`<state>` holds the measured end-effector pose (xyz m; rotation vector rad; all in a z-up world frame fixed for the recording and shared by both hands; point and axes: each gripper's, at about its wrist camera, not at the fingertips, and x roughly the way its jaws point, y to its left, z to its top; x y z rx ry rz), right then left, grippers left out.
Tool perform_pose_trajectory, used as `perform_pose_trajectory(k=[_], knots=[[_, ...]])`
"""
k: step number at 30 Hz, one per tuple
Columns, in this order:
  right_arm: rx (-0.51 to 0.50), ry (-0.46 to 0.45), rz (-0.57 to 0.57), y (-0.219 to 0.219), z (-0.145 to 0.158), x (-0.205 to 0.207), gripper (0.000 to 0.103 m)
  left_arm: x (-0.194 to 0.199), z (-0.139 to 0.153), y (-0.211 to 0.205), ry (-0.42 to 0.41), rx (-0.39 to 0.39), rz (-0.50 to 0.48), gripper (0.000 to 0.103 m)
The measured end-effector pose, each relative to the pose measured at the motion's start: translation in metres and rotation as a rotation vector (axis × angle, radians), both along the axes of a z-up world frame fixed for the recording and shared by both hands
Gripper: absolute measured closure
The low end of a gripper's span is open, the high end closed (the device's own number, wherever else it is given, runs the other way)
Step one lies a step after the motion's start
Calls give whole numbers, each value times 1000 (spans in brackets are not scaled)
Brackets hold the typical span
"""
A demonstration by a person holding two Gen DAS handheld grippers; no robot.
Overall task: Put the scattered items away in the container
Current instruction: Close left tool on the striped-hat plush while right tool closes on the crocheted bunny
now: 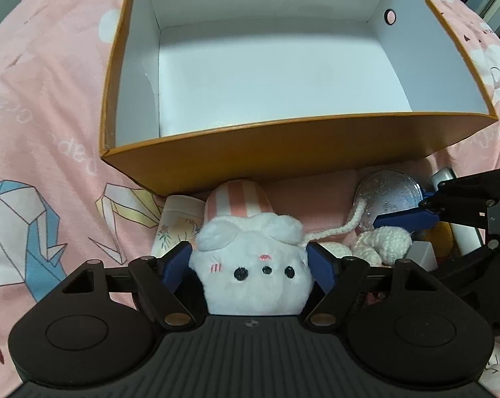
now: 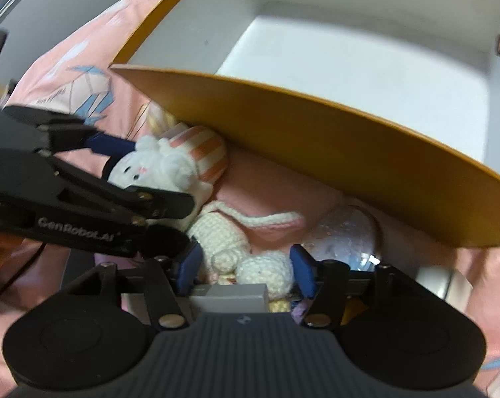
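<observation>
- Left gripper (image 1: 250, 262), jaws apart, straddles the plush toy (image 1: 254, 275), ready to clamp.
- Right gripper (image 2: 245, 267), jaws apart around the crochet doll (image 2: 250, 258).
- Box (image 1: 283, 146) at twelve o'clock, empty.

A pink bedsheet (image 1: 50, 76) covers the whole surface. It carries printed origami figures: a blue and white one (image 1: 21, 229) at the left and a yellow and white one (image 1: 127, 212) beside it. White cartoon shapes (image 1: 495, 63) are printed at the right edge.
</observation>
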<state>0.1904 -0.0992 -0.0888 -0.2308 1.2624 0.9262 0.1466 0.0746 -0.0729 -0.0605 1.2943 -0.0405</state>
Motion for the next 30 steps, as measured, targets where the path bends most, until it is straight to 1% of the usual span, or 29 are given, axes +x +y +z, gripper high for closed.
perform_pose_trajectory(k=[1, 6, 10, 12, 14, 17, 19, 20, 21, 22, 23, 24, 25, 26, 27, 30], knots=[[1, 6, 8, 1, -2, 1, 35, 0, -1, 1, 0, -5, 5, 15], [18, 20, 16, 8, -9, 5, 33, -5, 2, 5, -26, -24, 25, 22], [25, 26, 44, 16, -17, 5, 28, -13, 8, 11, -53, -46, 57, 25], [12, -1, 73, 21, -19, -1, 27, -18, 12, 14, -69, -48, 80, 26], [9, -37, 99, 23, -16, -8, 29, -24, 18, 19, -85, -48, 105, 26], [5, -85, 117, 22, -10, -15, 37, -33, 25, 24, -111, -55, 137, 26], [3, -108, 106, 18, -4, -17, 45, -39, 30, 26, -127, -62, 150, 26], [4, -117, 95, 15, 0, -18, 47, -41, 33, 27, -137, -68, 154, 26], [7, -126, 83, 12, 4, -19, 53, -44, 35, 27, -147, -73, 156, 26], [12, -134, 69, 8, 8, -20, 62, -46, 38, 27, -158, -80, 157, 26], [20, -135, 50, 3, 13, -20, 68, -48, 40, 26, -169, -88, 157, 26], [32, -131, 28, -2, 18, -19, 79, -50, 43, 26, -180, -95, 155, 26], [42, -131, 7, -7, 23, -19, 85, -51, 45, 24, -190, -99, 149, 26], [49, -139, -10, -11, 28, -20, 96, -53, 46, 22, -200, -102, 144, 26], [54, -150, -28, -16, 32, -20, 103, -54, 48, 20, -206, -104, 138, 26], [81, -183, -89, -25, 44, -22, 103, -58, 50, 11, -218, -109, 117, 26]])
